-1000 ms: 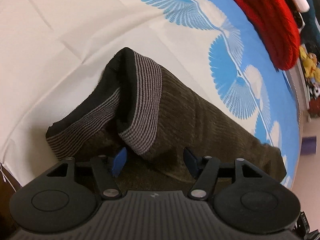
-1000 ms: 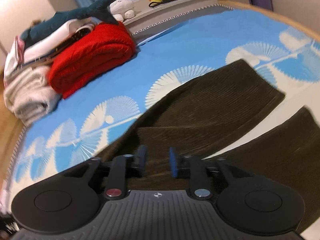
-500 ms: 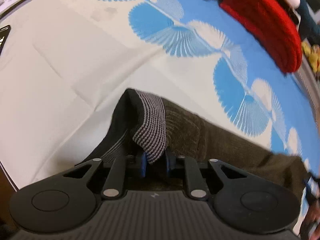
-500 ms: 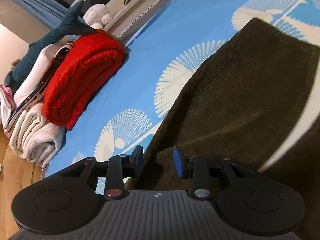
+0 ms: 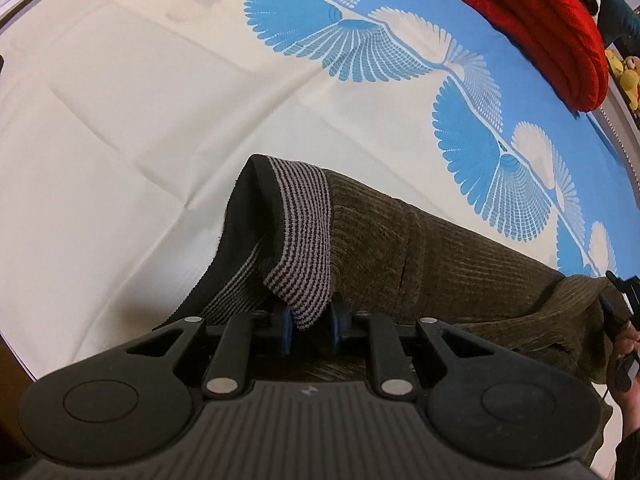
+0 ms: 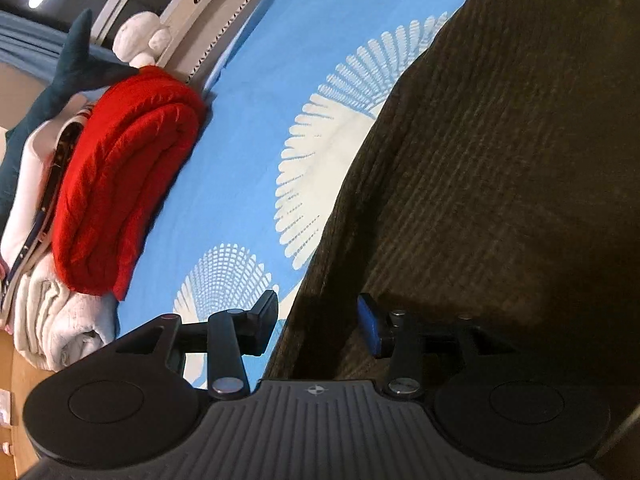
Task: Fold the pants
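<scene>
Dark brown corduroy pants (image 5: 420,256) with a grey-and-black striped waistband (image 5: 304,240) lie on a bed sheet. My left gripper (image 5: 310,322) is shut on the waistband's corner and holds it lifted. In the right wrist view the pants (image 6: 500,168) fill the right side. My right gripper (image 6: 318,322) has its jaws apart around the edge of the brown cloth, which hangs between the fingers. The right gripper also shows at the right edge of the left wrist view (image 5: 620,312), by the pants' far end.
The sheet (image 5: 120,140) is cream near me and blue with white fan patterns further off (image 6: 256,128). A folded red knit blanket (image 6: 120,184) lies on a stack of white towels (image 6: 52,328). Plush toys (image 6: 80,68) sit by the window ledge.
My left gripper closed on the striped waistband and lifted it. My right gripper's jaws widened from nearly shut, and it rose along the pants' edge.
</scene>
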### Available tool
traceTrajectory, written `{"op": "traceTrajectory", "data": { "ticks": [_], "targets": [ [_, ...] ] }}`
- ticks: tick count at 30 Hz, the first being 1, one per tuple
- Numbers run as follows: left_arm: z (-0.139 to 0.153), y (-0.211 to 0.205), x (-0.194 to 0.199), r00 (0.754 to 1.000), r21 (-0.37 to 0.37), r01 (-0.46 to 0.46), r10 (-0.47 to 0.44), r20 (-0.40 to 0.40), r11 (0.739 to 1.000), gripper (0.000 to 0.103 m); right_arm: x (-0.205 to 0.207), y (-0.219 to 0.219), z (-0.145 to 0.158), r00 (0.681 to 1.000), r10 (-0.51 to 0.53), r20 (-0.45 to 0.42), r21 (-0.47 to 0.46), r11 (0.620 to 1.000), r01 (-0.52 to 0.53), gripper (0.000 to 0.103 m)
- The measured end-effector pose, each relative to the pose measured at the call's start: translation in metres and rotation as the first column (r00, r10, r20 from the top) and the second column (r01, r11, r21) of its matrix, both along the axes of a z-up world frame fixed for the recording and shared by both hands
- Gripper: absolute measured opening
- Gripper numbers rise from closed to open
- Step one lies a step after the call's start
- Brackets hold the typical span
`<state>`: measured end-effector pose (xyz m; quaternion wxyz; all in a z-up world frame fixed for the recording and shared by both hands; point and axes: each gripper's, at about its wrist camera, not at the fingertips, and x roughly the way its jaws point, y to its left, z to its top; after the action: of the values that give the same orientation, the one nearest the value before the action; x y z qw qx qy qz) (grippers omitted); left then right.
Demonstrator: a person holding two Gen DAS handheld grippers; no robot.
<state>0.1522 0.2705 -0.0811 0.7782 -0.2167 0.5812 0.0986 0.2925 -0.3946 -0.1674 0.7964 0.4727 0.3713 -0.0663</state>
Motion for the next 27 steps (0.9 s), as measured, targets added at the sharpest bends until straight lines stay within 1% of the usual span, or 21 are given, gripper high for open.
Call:
{"op": "traceTrajectory", "data": {
  "ticks": [1,2,3,4,7,12,14,16,18,19,21,24,26,27],
  "targets": [
    [0.000,0.000,0.000,1.000,0.001,0.000,0.000,-0.002,1.000,0.021,0.003,0.003,-0.002,1.000,0.007,-0.006,-0.014,1.000,-0.007,0.045],
    [-0.001,-0.001,0.001,1.000,0.002,0.000,0.000,-0.003,1.000,0.021,0.006,0.006,-0.004,1.000,0.015,-0.005,-0.028,0.999,-0.015,0.040],
    [-0.001,-0.001,0.002,1.000,0.003,0.001,-0.001,-0.004,1.000,0.021,0.008,0.008,-0.005,1.000,0.024,-0.001,-0.039,0.999,-0.024,0.018],
    [-0.001,-0.001,0.002,1.000,0.002,-0.003,0.003,-0.005,1.000,0.021,0.009,0.009,-0.005,1.000,0.030,0.001,-0.048,0.998,-0.030,0.009],
    [0.001,0.001,0.003,1.000,-0.001,-0.009,0.009,0.000,1.000,0.020,0.007,0.012,0.008,1.000,0.017,0.014,-0.087,0.996,-0.015,0.007],
    [0.007,0.001,0.001,1.000,-0.008,-0.009,0.009,0.021,1.000,0.020,-0.023,0.008,0.054,0.998,0.000,0.063,-0.138,0.990,0.009,0.007],
    [0.011,0.002,-0.001,0.999,-0.011,-0.005,0.005,0.037,1.000,0.020,-0.045,0.002,0.075,0.996,-0.009,0.084,-0.141,0.990,0.021,0.007],
    [0.016,0.004,-0.006,0.999,-0.001,-0.001,0.001,0.054,1.000,0.019,-0.073,-0.004,0.096,0.997,-0.008,0.083,-0.152,0.988,0.020,0.007],
    [0.020,0.009,-0.013,0.997,-0.005,-0.010,0.010,0.071,1.000,0.019,-0.106,-0.007,0.111,0.996,0.010,0.083,-0.156,0.988,0.003,0.007],
    [0.022,0.012,-0.016,0.997,-0.008,-0.017,0.017,0.077,1.000,0.019,-0.123,-0.007,0.119,0.997,0.027,0.077,-0.173,0.985,-0.013,0.007],
    [0.027,0.017,-0.026,0.995,-0.003,-0.023,0.023,0.093,1.000,0.018,-0.161,-0.006,0.133,0.996,0.076,0.052,-0.219,0.974,-0.062,0.007],
    [0.032,0.023,-0.039,0.994,0.025,-0.007,0.004,0.109,1.000,0.018,-0.211,-0.002,0.138,0.989,0.146,-0.014,-0.276,0.950,-0.145,0.007],
    [0.031,0.028,-0.045,0.996,0.035,-0.001,-0.002,0.092,0.999,0.018,-0.244,0.000,0.129,0.977,0.192,-0.090,-0.286,0.935,-0.210,0.007],
    [0.029,0.031,-0.047,0.997,0.048,0.007,-0.010,0.080,0.999,0.018,-0.257,0.001,0.119,0.964,0.216,-0.152,-0.279,0.927,-0.252,0.007]
  ]
}}
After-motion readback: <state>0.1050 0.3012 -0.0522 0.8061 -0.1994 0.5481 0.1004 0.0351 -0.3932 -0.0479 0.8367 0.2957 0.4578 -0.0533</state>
